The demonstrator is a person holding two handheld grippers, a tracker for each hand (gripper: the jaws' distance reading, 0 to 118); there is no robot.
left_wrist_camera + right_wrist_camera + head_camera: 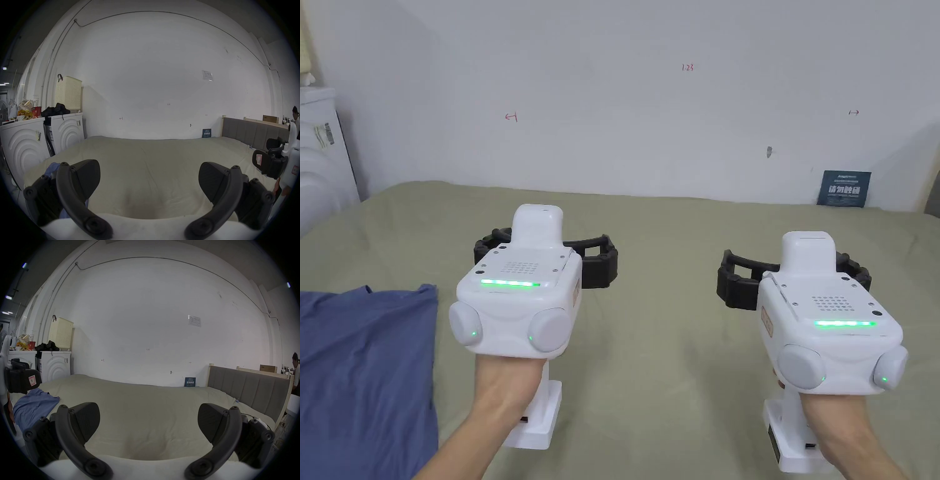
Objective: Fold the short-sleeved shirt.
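shirt (365, 369): blue, crumpled, flat on bed (675, 350), far left | left tool (148, 183): spread, empty | right tool (148, 423): spread, empty

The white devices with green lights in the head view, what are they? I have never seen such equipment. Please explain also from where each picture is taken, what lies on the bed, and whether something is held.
They are hand-held grippers: a person grasps one in each hand, and each ends in two black jaws. The head view comes from a camera on the person's head, looking down at the left gripper and the right gripper. The other two pictures come from cameras that ride on the grippers and look forward between their own jaws, so the left gripper view and the right gripper view each show two black jaws spread apart. On the olive-green bed sheet lies a blue shirt, to the left of both grippers. Nothing is held: both grippers are open above the sheet, and neither touches the shirt.
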